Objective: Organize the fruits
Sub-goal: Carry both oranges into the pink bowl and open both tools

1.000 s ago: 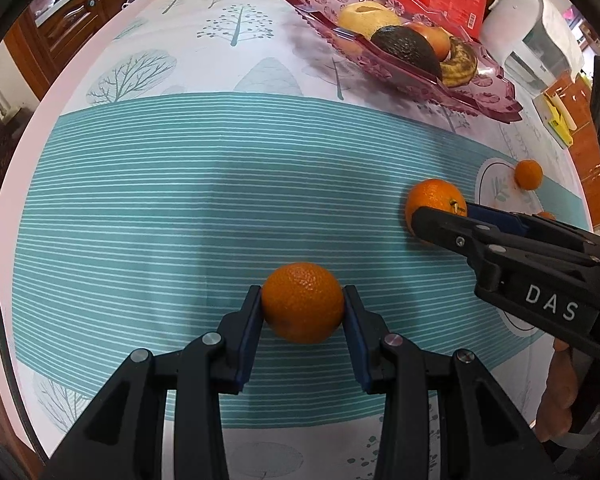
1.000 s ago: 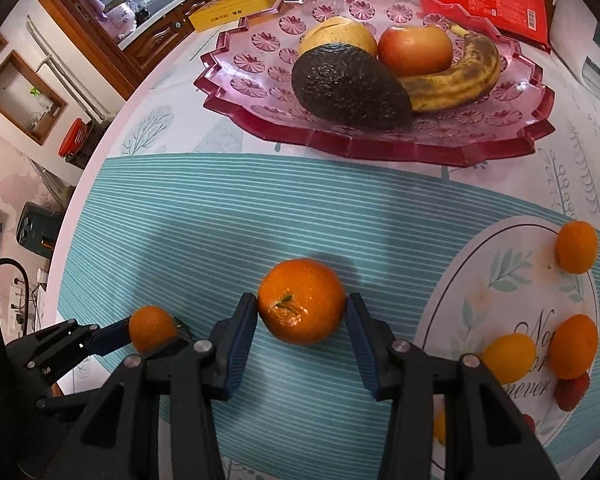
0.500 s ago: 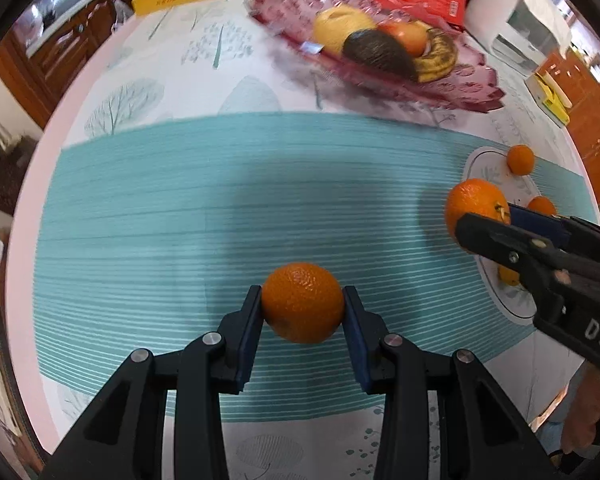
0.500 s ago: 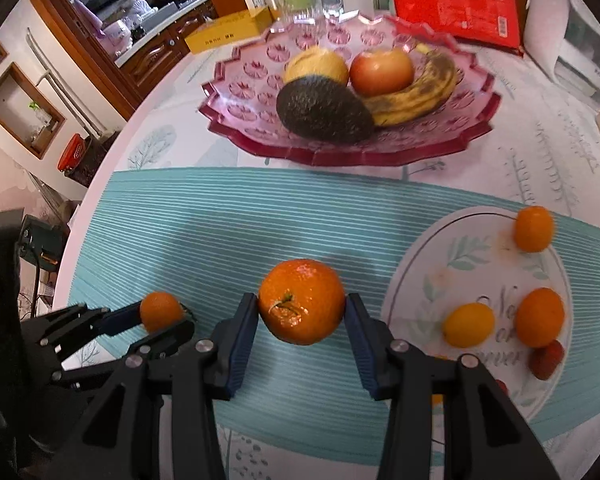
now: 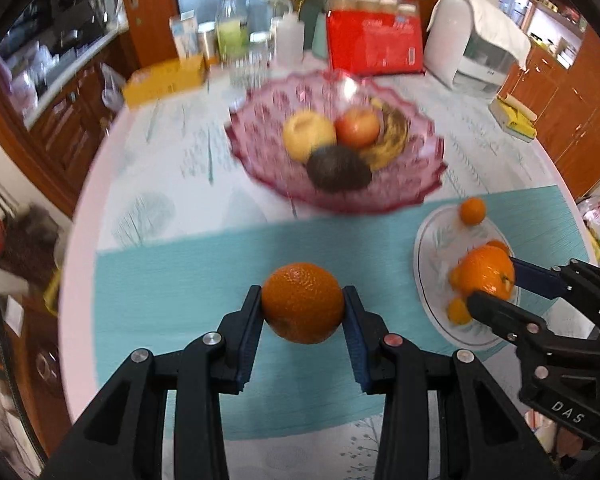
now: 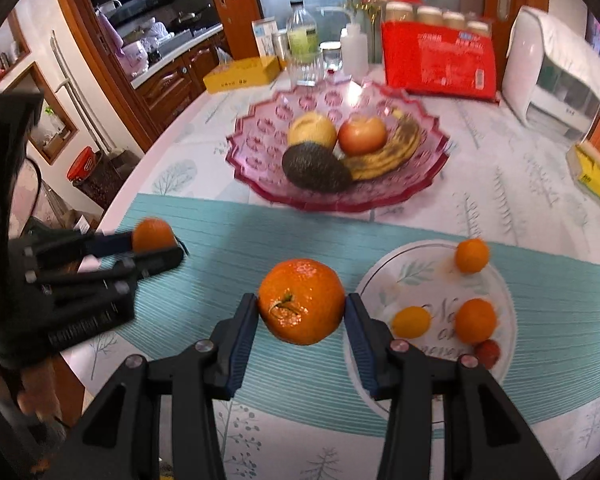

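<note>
Left tool (image 5: pixel 303 306) clamps a dimpled round orange (image 5: pixel 302 302); right tool (image 6: pixel 302 308) clamps a glossy stemmed orange (image 6: pixel 301 301).

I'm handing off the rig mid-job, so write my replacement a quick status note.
Left gripper: shut on an orange, held above the teal mat.
Right gripper: shut on a second orange, also off the table.
Pink bowl already holds an avocado, apple, banana and a yellow fruit.
Left: place both oranges; small fruits remain on the white plate.
</note>
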